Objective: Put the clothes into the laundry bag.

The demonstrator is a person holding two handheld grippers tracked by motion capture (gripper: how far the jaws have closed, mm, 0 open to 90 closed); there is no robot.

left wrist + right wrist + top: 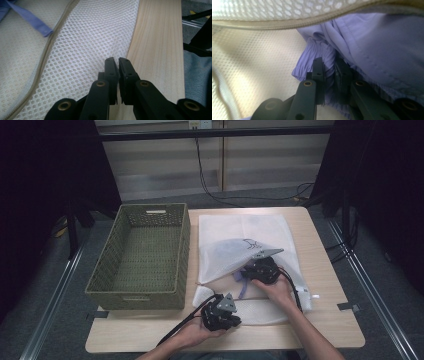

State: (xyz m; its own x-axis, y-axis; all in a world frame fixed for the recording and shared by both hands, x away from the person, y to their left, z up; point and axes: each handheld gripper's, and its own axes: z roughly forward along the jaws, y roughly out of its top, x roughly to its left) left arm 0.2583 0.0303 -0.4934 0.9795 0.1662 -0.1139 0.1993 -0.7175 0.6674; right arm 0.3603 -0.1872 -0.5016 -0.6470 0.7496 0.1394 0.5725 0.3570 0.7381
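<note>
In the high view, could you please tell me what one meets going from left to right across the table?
Green woven rectangular basket → left gripper at the near edge of the white mesh laundry bag → right gripper, reaching into the bag at the lilac garment → bare light wooden tabletop.

Mesh bag (250,235) lies on table (325,320), beside green basket (140,255). Right gripper (260,270) is set inside bag mouth; left gripper (222,312) is held at bag's near edge.
</note>
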